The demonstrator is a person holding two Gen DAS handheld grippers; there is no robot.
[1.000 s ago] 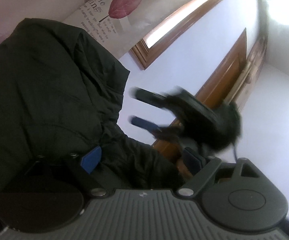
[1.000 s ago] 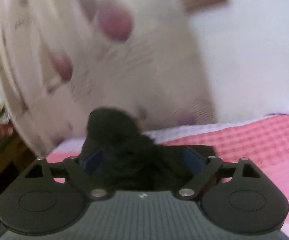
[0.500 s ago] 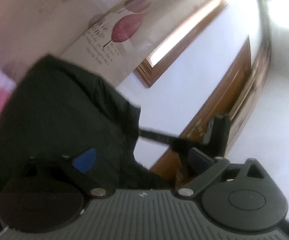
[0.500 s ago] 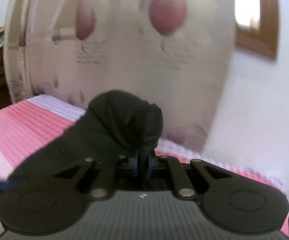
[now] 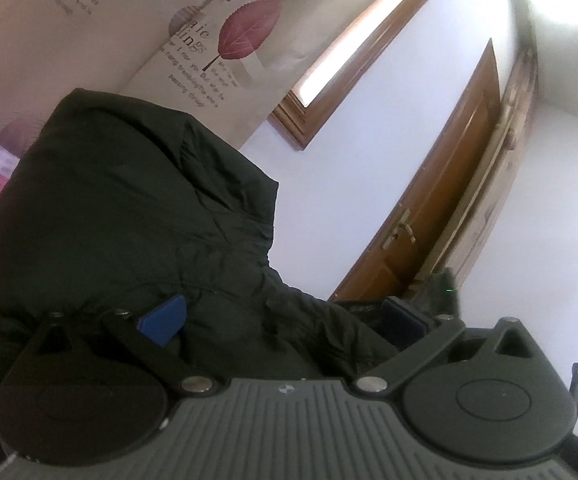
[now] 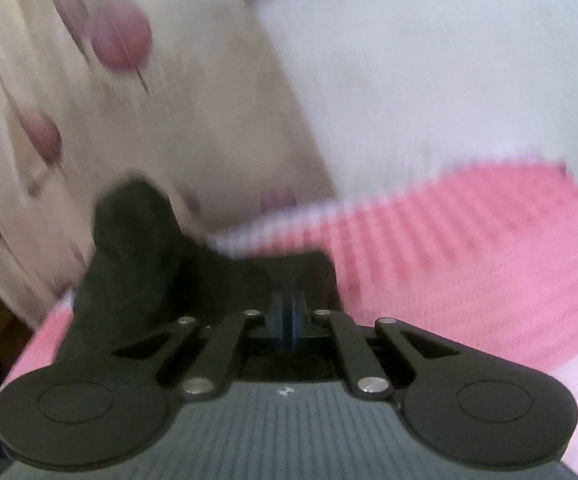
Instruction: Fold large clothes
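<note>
Left gripper (image 5: 285, 316) spread wide, dark jacket (image 5: 129, 208) bunched between fingers, ungripped. Right gripper (image 6: 287, 320) clenched on jacket (image 6: 137, 248), lower centre, over pink bedspread (image 6: 469, 248).

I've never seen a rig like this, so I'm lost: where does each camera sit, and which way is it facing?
Left wrist: on the left gripper, open, tilted, facing the dark jacket, curtain and door.
Right wrist: on the right gripper, shut, angled down at the blurred pink bedspread.
Shared: jacket, curtain, bedspread; no hands show.
</note>
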